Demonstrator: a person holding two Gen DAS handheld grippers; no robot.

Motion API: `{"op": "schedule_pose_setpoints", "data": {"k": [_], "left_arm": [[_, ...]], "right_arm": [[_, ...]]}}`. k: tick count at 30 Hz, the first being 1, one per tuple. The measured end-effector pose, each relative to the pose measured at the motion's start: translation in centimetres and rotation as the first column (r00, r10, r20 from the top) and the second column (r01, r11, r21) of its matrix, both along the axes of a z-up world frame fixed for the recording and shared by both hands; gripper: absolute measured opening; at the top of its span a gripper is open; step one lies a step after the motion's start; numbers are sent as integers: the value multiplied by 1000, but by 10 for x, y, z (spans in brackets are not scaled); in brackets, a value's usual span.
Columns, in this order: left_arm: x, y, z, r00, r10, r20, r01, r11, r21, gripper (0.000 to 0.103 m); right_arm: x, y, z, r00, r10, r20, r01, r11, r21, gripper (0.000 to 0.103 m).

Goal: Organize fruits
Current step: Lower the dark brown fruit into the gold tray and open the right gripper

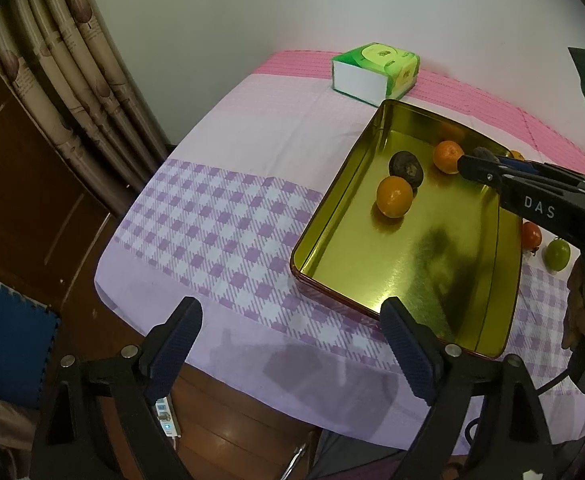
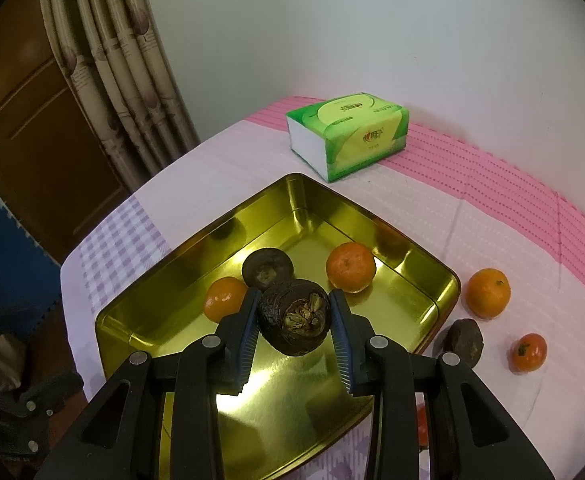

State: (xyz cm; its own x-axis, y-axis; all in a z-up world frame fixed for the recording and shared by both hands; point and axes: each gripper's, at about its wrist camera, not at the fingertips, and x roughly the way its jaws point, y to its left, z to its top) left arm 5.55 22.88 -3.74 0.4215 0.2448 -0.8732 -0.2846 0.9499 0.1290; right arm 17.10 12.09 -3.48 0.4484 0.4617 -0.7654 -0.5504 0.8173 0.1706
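Note:
A gold tin tray [image 2: 140, 328] [image 1: 332, 240] lies on the table. In it are two oranges [image 2: 350, 267] [image 2: 224, 298] and a dark mangosteen [image 2: 267, 270]. My right gripper [image 2: 295, 320] is shut on a second dark mangosteen [image 2: 294, 318] and holds it above the tray; in the left wrist view it reaches in from the right [image 1: 472, 166]. Outside the tray on the right lie an orange [image 2: 488, 292], a dark mangosteen [image 2: 463, 342] and a small red-orange fruit [image 2: 529, 352]. A green fruit [image 1: 557, 254] lies there too. My left gripper [image 1: 292, 344] is open and empty at the table's near edge.
A green tissue pack [image 2: 346, 136] stands at the back of the table by the wall. The table has a purple checked and pink cloth [image 1: 220, 216]. Curtains [image 1: 72, 80] and a wooden door [image 2: 32, 120] are to the left. A power strip [image 1: 166, 420] lies on the floor.

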Motion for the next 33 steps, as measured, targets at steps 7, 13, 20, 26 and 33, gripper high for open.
{"op": "schedule_pose_setpoints", "data": {"k": [7, 13, 20, 26, 33], "left_arm": [[2, 1, -3, 1000, 3, -14, -3, 1000, 0, 88], [1, 1, -4, 1000, 7, -11, -7, 1000, 4, 89], [2, 2, -4, 1000, 15, -13, -15, 1000, 10, 89], [2, 1, -5, 1000, 16, -10, -16, 1000, 24, 89], [0, 3, 2, 999, 34, 19, -35, 999, 35, 89]], "right_arm": [[4, 3, 0, 1000, -12, 11, 12, 1000, 0, 35], [8, 1, 4, 999, -29, 17, 29, 999, 20, 36], [10, -5, 7, 999, -36, 1, 36, 997, 61, 37], [8, -16, 17, 998, -55, 16, 53, 994, 101, 48], [-36, -95, 55, 983, -108, 149, 94, 991, 95, 48]]}}
